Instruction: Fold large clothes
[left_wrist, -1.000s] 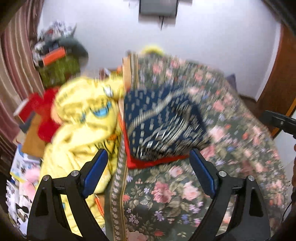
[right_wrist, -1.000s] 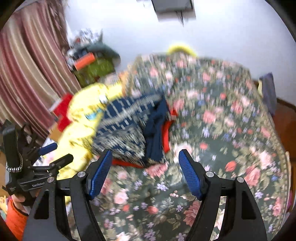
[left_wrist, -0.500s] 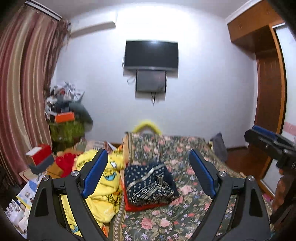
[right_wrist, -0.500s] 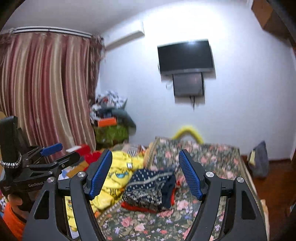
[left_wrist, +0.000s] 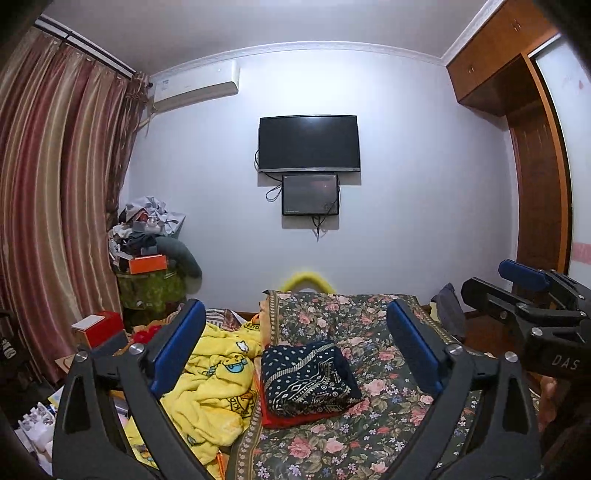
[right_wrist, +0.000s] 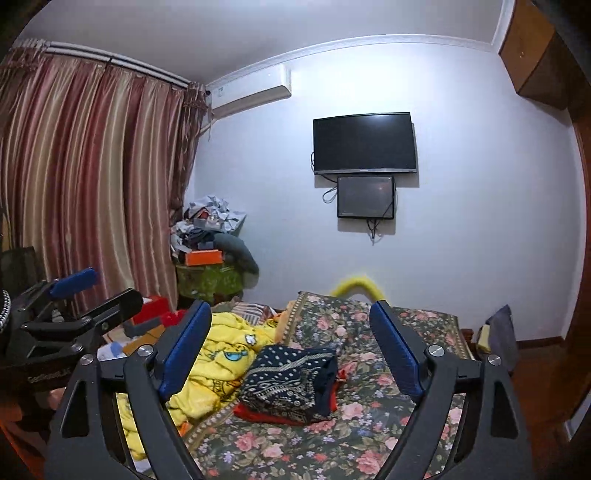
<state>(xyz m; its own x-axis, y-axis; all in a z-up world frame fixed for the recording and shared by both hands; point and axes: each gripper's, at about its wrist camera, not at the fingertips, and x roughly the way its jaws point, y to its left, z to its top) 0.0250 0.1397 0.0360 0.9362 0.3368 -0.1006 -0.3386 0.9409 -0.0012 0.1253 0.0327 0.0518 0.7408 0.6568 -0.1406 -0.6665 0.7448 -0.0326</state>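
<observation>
While both grippers gape empty, one folded navy garment (left_wrist: 308, 376) lies abed.

Both my claws are up in open air above the floral-patterned dark green bedspread (left_wrist: 373, 435), jaws spread wide, nothing between them. Straight ahead there's a folded navy patterned garment (left_wrist: 308, 376) sitting on a folded red cloth (left_wrist: 291, 419), the one lump on the spread. To its left, a crumpled yellow cartoon-print fleece blanket (left_wrist: 210, 384) crowds that side, touching the stack's edge. Right of the stack the spread lies flat and open, room to come down there. My right claw (left_wrist: 517, 291) hangs at the right edge of the left camera, beside a wooden wardrobe (left_wrist: 535, 192); my left claw (right_wrist: 88, 295) sits near striped maroon curtains (right_wrist: 92, 192).
</observation>
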